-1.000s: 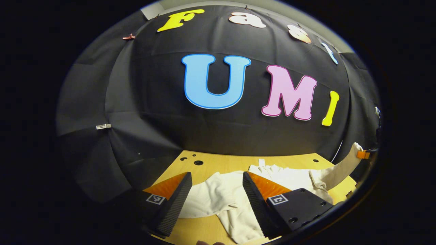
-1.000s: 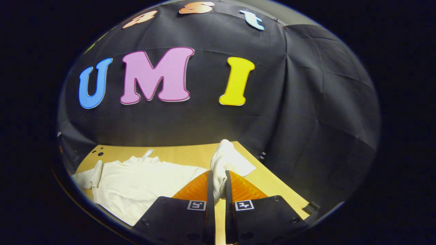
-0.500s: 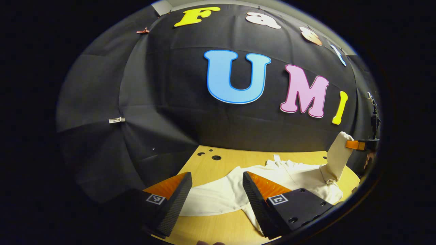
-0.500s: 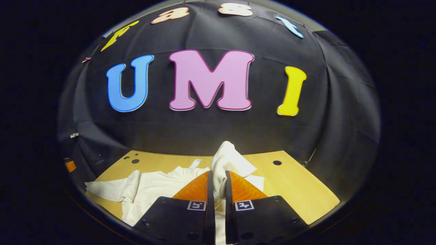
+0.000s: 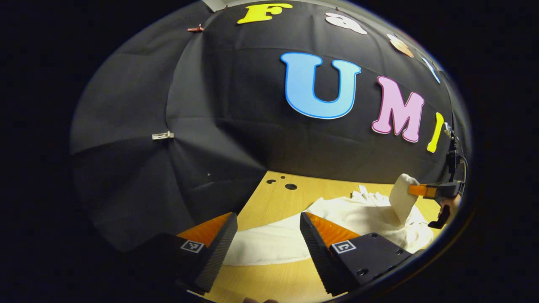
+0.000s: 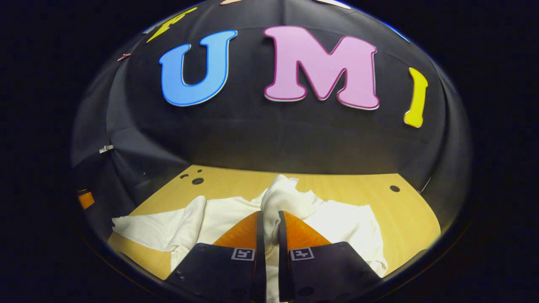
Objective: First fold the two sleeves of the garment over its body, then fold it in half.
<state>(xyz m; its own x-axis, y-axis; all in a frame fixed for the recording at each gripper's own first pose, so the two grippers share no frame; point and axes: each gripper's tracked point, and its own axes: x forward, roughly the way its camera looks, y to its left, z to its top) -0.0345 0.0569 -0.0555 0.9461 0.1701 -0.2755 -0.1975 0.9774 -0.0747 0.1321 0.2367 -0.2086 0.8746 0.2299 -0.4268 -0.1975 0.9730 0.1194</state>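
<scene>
Left gripper view first: the left gripper (image 5: 268,240) hangs low over the near edge of the desk (image 5: 269,200) with its fingers spread wide and nothing between them. The left sleeve (image 5: 269,246) lies flat on the wood just past them, not folded yet. Off to the right of that sleeve is the white garment (image 5: 358,214), and past it the right sleeve (image 5: 401,201) is hoisted up by the other gripper.

Right gripper view: the right gripper (image 6: 269,235) is clamped on that right sleeve (image 6: 280,200). A second ago the pinched cloth was out over bare desk beside the shirt; now it has swung in over the garment's body (image 6: 337,223). So I'd say the first sleeve fold is basically mid-carry and just needs laying down and letting go. Then it's the left sleeve, then the halving.
</scene>
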